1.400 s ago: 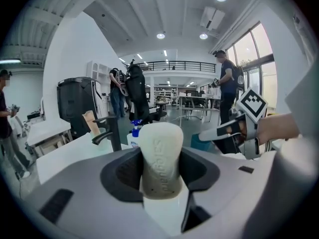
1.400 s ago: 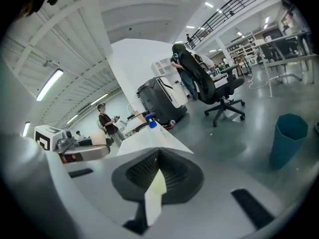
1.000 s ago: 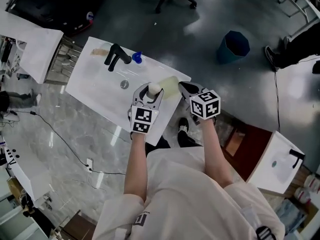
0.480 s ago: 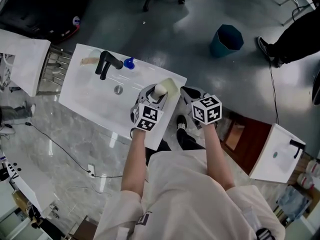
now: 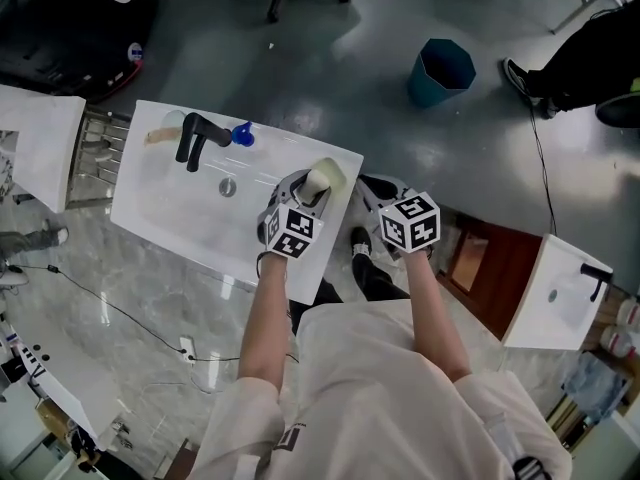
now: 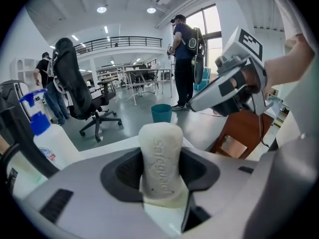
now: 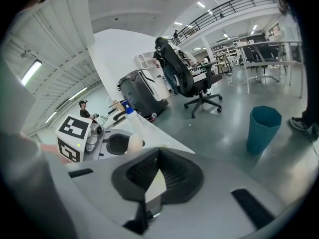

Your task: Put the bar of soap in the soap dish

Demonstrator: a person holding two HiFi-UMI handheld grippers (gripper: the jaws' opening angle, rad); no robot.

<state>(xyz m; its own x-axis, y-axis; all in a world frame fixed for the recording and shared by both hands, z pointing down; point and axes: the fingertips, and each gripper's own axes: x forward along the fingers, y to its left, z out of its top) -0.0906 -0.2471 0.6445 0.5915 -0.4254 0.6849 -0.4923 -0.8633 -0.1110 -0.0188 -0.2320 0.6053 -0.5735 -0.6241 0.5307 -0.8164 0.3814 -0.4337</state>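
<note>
Bar of soap (image 5: 319, 179): in the head view your left gripper (image 5: 308, 190) has it at the pale soap dish (image 5: 343, 167), by the bench's (image 5: 180, 208) right edge. Left gripper view: the jaws clamp its lower half, long axis upright, lettering facing the camera. Released on end, it could topple off that edge. Right gripper view: your right gripper's (image 7: 155, 158) jaws are together, empty.

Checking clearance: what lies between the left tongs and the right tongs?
The pale soap dish at the sink's corner; the head view shows it.
</note>
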